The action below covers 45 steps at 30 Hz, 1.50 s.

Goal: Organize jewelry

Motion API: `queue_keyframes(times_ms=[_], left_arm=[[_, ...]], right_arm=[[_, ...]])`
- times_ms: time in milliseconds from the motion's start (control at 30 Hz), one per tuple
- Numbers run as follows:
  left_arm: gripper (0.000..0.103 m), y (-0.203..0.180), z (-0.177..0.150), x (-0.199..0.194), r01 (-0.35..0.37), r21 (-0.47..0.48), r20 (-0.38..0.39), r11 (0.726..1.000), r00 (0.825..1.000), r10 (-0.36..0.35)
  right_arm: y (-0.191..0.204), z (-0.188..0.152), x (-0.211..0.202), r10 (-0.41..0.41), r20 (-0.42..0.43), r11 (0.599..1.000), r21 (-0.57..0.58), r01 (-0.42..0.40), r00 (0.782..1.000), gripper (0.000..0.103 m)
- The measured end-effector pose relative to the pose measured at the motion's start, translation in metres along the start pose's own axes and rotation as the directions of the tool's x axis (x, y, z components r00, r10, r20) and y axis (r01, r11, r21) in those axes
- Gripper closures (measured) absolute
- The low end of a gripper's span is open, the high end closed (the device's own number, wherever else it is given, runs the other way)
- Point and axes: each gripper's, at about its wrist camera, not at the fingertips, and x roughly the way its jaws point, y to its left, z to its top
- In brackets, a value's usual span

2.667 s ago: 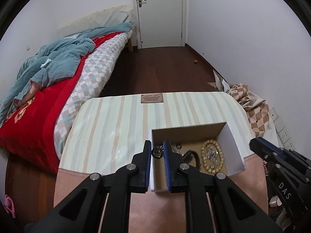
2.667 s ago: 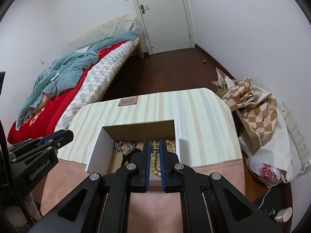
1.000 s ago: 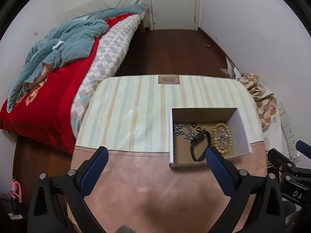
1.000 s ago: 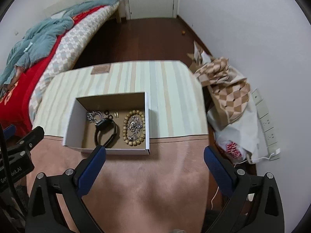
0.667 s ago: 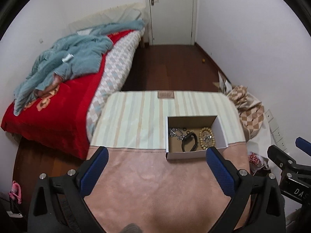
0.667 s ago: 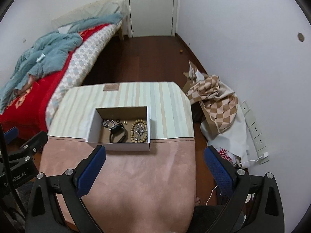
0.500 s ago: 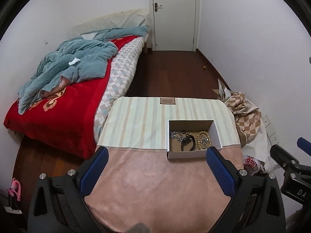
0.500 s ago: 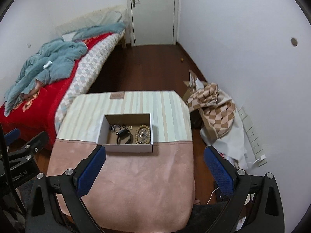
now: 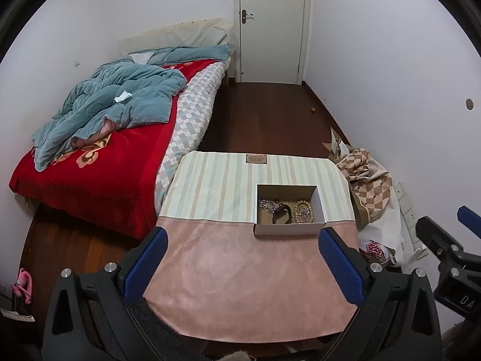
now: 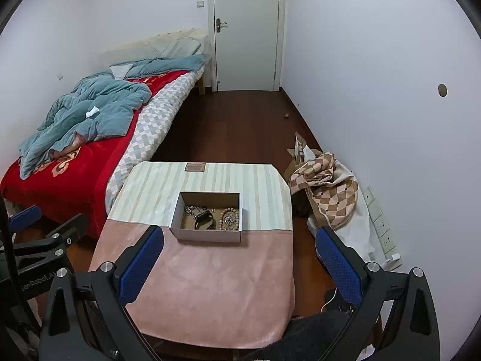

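Inside box (image 10: 207, 234): bead bracelet (image 10: 230, 218) | black band (image 10: 204, 224) | probably chain (image 10: 192, 210)

left claw (image 10: 45, 240) — "enRobot.A" | right claw (image 9: 451, 255) — "DA"

i see bare pink surface (image 9: 240, 285) between my claws and the open cardboard box (image 9: 288, 229), nothing lying on it; striped cloth beyond is bare too; the bed (image 9: 99, 165) crowds the left, a checkered bundle (image 10: 327, 192) the right
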Motion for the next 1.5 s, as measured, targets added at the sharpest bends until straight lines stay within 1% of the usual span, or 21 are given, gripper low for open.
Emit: queue_keyframes(times_ms=[133, 300, 367, 467, 633, 767, 1067, 1333, 1500], left_arm=[[0.001, 0.000, -0.001, -0.001, -0.013, 0.004, -0.007, 1.000, 1.000, 0.013], [0.001, -0.004, 0.000, 0.002, -0.003, 0.013, -0.014, 1.000, 1.000, 0.003], [0.001, -0.006, 0.002, 0.005, 0.002, 0.018, -0.015, 1.000, 1.000, -0.002], [0.001, -0.010, 0.006, 0.013, 0.013, 0.026, -0.017, 1.000, 1.000, -0.013], [0.000, -0.014, 0.013, 0.034, 0.000, 0.022, -0.022, 1.000, 1.000, 0.001], [0.000, -0.016, 0.017, 0.053, -0.015, 0.008, -0.043, 1.000, 0.999, 0.015], [0.000, -0.026, 0.022, 0.094, -0.042, 0.018, -0.109, 0.999, 0.993, 0.044], [0.000, -0.032, 0.026, 0.114, -0.059, 0.027, -0.137, 0.998, 0.989, 0.062], [0.000, -0.034, 0.026, 0.118, -0.055, 0.033, -0.147, 0.998, 0.987, 0.059]], right_arm=[[-0.001, -0.004, 0.001, 0.011, -0.024, 1.000, -0.002, -0.011, 1.000, 0.001], [-0.002, -0.005, 0.002, 0.005, -0.025, 1.000, -0.004, -0.006, 1.000, 0.001], [-0.001, -0.002, 0.009, 0.000, -0.028, 1.000, -0.005, 0.000, 1.000, 0.001], [-0.001, 0.003, 0.021, -0.020, -0.033, 1.000, -0.012, 0.019, 0.999, 0.001], [-0.004, 0.011, 0.048, -0.032, -0.058, 0.999, 0.000, 0.032, 0.998, 0.001], [-0.007, 0.017, 0.073, -0.048, -0.076, 0.999, 0.005, 0.048, 0.996, 0.000], [-0.008, 0.026, 0.121, -0.070, -0.131, 0.997, 0.004, 0.071, 0.989, 0.000], [-0.011, 0.026, 0.152, -0.077, -0.177, 0.997, 0.008, 0.080, 0.981, 0.000], [-0.013, 0.024, 0.161, -0.076, -0.189, 0.997, 0.016, 0.081, 0.979, 0.000]])
